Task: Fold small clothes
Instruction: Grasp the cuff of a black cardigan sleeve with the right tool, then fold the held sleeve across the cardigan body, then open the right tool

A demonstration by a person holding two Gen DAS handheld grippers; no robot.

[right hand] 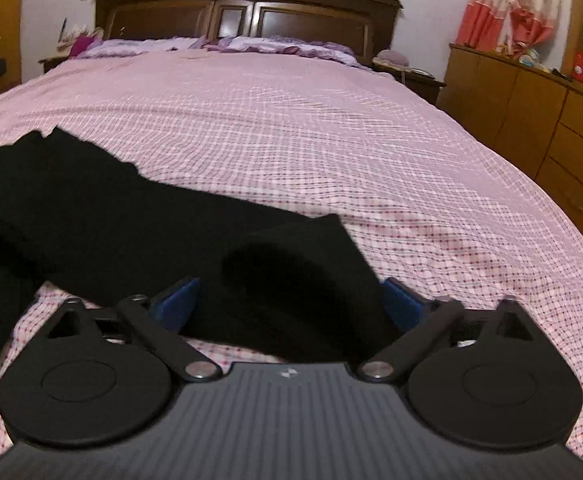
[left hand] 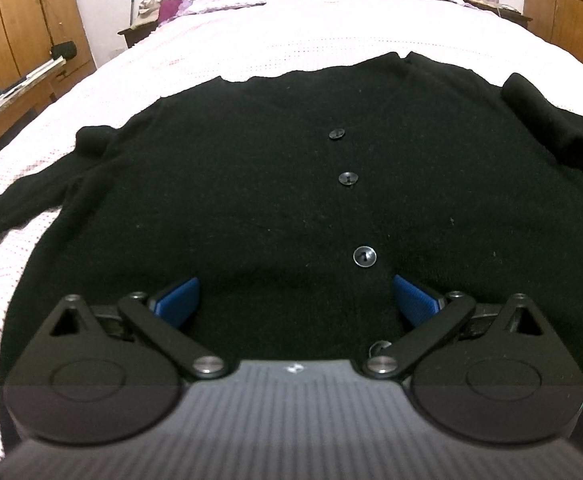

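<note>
On the pink checked bedspread (right hand: 291, 128), a black knitted button-front cardigan (left hand: 251, 184) is lying flat, sleeves spread, nothing folded yet. Left gripper (left hand: 295, 296) and right gripper (right hand: 291, 300) are hovering wide open, grasping nothing.

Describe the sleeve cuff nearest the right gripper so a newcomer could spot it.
On the pink checked bedspread lies a black knit cardigan. Its sleeve cuff lies between the open right gripper fingers, its round dark opening facing the camera.
</note>
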